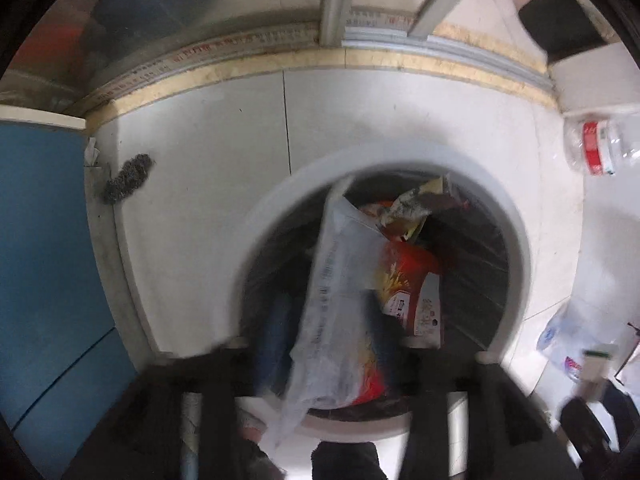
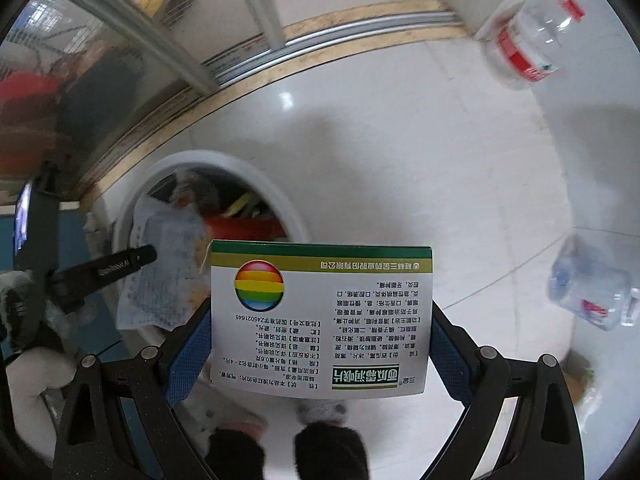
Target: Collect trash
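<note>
A round white trash bin (image 1: 276,200) stands on the floor, holding red snack packets (image 1: 408,272) and other wrappers. A clear plastic bag (image 1: 340,300) hangs over the bin mouth between my left gripper's (image 1: 360,354) spread fingers; the view is blurred, and contact with the fingers is unclear. My right gripper (image 2: 320,320) is shut on a white and green medicine box (image 2: 320,320), held above the floor right of the bin (image 2: 276,196). The left gripper (image 2: 120,266) and the bag (image 2: 164,276) also show in the right wrist view.
A clear bottle with a red label (image 2: 524,36) lies on the white floor at the far right, also in the left view (image 1: 596,148). Another crushed bottle (image 2: 592,296) lies nearer. A grey scrubber (image 1: 128,178) lies by a blue panel (image 1: 44,240). A sliding door track (image 1: 360,56) runs behind.
</note>
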Available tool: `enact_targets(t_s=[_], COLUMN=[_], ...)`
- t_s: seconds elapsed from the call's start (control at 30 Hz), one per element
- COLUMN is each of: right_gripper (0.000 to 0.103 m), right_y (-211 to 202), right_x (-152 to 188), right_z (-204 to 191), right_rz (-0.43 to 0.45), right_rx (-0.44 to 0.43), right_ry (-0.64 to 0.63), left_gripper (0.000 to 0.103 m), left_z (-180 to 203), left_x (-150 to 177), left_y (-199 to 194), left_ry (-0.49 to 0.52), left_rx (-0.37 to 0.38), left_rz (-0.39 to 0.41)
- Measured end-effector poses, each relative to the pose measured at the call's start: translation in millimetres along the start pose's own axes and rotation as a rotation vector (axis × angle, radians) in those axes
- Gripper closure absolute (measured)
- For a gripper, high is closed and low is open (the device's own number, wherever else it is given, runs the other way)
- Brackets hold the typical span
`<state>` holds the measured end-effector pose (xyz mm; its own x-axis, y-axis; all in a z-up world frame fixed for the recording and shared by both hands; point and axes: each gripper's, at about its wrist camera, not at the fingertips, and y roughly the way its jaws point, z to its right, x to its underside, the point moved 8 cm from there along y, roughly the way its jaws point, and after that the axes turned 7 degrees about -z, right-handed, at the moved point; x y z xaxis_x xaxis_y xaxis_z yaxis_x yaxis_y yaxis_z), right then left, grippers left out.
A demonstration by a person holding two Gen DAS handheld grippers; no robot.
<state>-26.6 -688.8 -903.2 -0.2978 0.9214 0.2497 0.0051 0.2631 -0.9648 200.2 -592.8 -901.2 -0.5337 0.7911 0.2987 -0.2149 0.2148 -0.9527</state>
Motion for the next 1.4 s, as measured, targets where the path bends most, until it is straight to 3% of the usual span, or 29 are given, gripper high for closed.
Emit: enact_targets(t_s=[0.03, 0.13, 0.23, 0.4, 0.5, 0.7, 0.9, 1.17, 1.4], right_gripper=[0.006, 0.005, 0.0, 0.0, 0.0, 0.0, 0.0, 0.0, 0.0], right_y=[5, 16, 31, 19, -8, -103, -234, -395, -504], right_x=[0, 0, 4, 16, 25, 64, 121, 217, 319], right_z=[-3, -18, -32, -44, -47, -45, -45, -55, -57], right_rz=[-0.005, -0.029, -0.069, -0.036, 0.021, 0.116, 0.239, 0.401, 0.511], right_rx=[-0.018, -0.068, -0.081, -0.086, -0.026, 0.062, 0.113, 0.093, 0.044], right_ry=[0.0, -0.001, -0.028, -0.063, -0.108, -0.162, -0.218, -0.234, -0.202], left_gripper=[0.029, 0.021, 0.002, 0.002, 0.002, 0.002, 0.002, 0.002, 0.002], left_z=[-4, -19, -40, -64, -67, -63, -49, -42, -35], left_x=[1, 6, 21, 55, 80, 136, 198, 300, 385], left_y=[-6, -24, -48, -91, -123, -206, -300, -424, -513], left_ry=[-0.001, -0.014, -0.035, -0.048, -0.075, -0.121, -0.098, -0.033, 0.026], left_rx=[0.007, -0.007, -0.046, -0.143, -0.162, -0.137, -0.123, -0.076, -0.011], left_rz=[0.01, 0.062, 0.111, 0.202, 0.234, 0.302, 0.388, 0.513, 0.601])
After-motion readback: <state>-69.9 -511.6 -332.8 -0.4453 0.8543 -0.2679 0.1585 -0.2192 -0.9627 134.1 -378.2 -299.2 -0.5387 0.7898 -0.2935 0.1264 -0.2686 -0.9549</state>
